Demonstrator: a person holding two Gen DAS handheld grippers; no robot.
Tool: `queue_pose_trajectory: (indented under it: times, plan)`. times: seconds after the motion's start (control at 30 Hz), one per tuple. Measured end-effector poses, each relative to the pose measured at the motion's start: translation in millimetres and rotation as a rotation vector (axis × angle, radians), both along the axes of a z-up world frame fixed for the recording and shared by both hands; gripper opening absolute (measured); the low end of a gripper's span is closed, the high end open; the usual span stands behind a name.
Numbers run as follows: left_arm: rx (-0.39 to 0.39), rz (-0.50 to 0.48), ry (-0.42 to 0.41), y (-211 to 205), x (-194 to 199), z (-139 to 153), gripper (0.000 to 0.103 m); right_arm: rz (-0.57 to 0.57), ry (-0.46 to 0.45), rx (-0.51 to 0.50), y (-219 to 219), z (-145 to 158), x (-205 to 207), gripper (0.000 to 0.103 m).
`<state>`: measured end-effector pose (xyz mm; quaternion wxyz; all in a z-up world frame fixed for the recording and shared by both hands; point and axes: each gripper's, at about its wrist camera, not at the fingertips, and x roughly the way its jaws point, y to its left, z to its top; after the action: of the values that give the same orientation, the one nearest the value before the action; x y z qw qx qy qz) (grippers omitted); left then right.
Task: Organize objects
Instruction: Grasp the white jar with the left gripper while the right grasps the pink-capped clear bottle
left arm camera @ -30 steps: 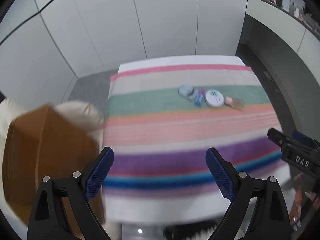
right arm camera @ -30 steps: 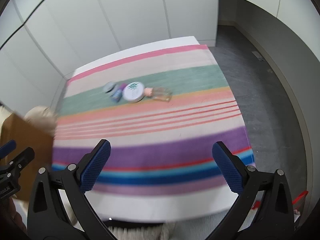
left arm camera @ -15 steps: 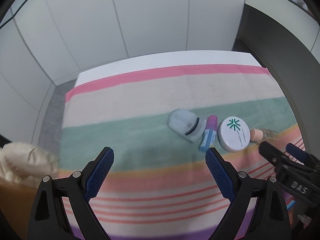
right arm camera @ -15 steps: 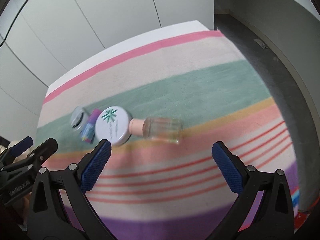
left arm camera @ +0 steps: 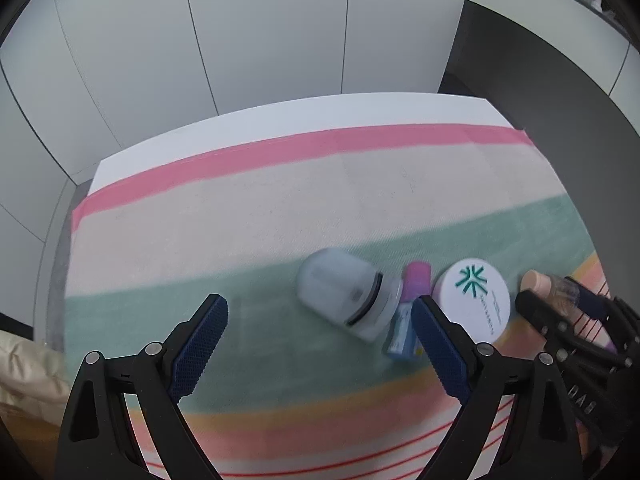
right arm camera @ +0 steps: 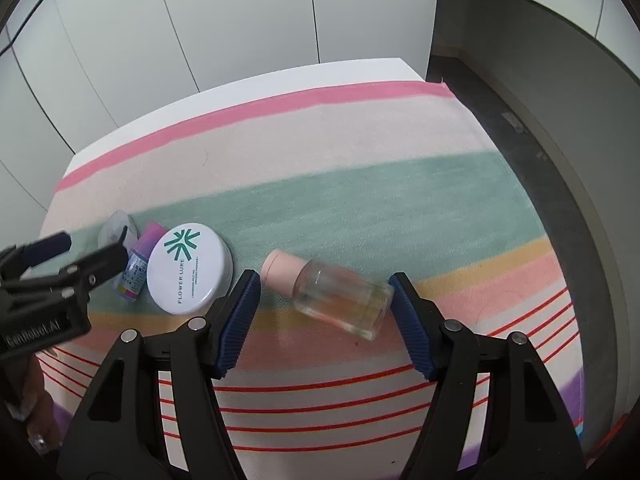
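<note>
A clear glass bottle (right arm camera: pixel 340 294) with a peach cap lies on its side on the striped cloth (right arm camera: pixel 360 200). My right gripper (right arm camera: pixel 322 280) straddles it lengthwise. Its jaws are closing, with one pad near the cap and the other near the base, and no firm press shows. To its left sit a white round compact (right arm camera: pixel 188 268), a small blue tube with a purple cap (right arm camera: pixel 140 260) and a pale grey case (left arm camera: pixel 340 292). My left gripper (left arm camera: pixel 318 302) hovers open over the grey case, touching nothing.
White cabinet panels (left arm camera: pixel 280 40) stand behind the table's far edge. Dark floor (right arm camera: pixel 560 140) runs along the right side. A beige cushion (left arm camera: pixel 24 380) shows at the lower left. A hand (right arm camera: pixel 36 420) holds the left gripper's handle.
Both grippers have come down and forward over the row of objects. The right jaws have narrowed around the glass bottle. The cardboard box has left the view.
</note>
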<state>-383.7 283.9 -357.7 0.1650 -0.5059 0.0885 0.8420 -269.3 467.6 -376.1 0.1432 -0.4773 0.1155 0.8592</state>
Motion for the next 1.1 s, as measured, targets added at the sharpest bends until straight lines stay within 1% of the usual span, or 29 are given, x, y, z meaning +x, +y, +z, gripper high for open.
queue_pose_trajectory:
  times: [0.13, 0.2, 0.3, 0.43, 0.53, 0.67, 0.73, 0.8, 0.83, 0.9, 1.0, 1.07, 1.1]
  plan:
    - [0.005, -0.009, 0.009, 5, -7, 0, 0.094, 0.019, -0.001, 0.054, -9, -2, 0, 0.07]
    - [0.015, -0.009, 0.006, 5, -8, -1, 0.095, 0.028, 0.003, 0.066, -11, -3, 1, 0.07]
    - [0.042, -0.015, -0.02, 1, -10, -2, 0.094, 0.032, 0.014, 0.066, -8, -3, 4, 0.067]
    - [0.052, -0.062, -0.037, -6, -11, -4, 0.094, 0.04, 0.027, 0.055, -8, -2, 6, 0.067]
    - [0.031, -0.08, -0.041, -11, -13, -4, 0.094, 0.045, 0.035, 0.052, -8, -2, 8, 0.067]
    - [0.032, -0.128, -0.083, -14, -15, -8, 0.094, 0.048, 0.036, 0.037, -7, -1, 9, 0.067]
    - [0.009, -0.155, -0.095, -7, -12, -14, 0.094, 0.047, 0.035, 0.033, -7, -1, 9, 0.067]
    - [-0.053, -0.181, -0.056, 4, -7, -18, 0.095, 0.045, 0.034, 0.029, -8, -1, 10, 0.067]
    - [-0.051, -0.19, -0.03, 8, -5, -17, 0.095, 0.045, 0.034, 0.028, -8, -1, 10, 0.067]
    - [-0.037, -0.172, -0.028, 12, -8, -18, 0.095, 0.048, 0.034, 0.028, -9, -1, 11, 0.067]
    - [-0.009, -0.114, 0.02, 15, -10, -16, 0.081, 0.049, 0.034, 0.025, -7, -2, 11, 0.067]
    - [-0.001, -0.094, 0.04, 17, -9, -13, 0.06, 0.05, 0.033, 0.021, -7, -2, 11, 0.067]
    - [-0.003, -0.088, 0.038, 18, -10, -12, 0.06, 0.05, 0.033, 0.019, -7, -2, 11, 0.067]
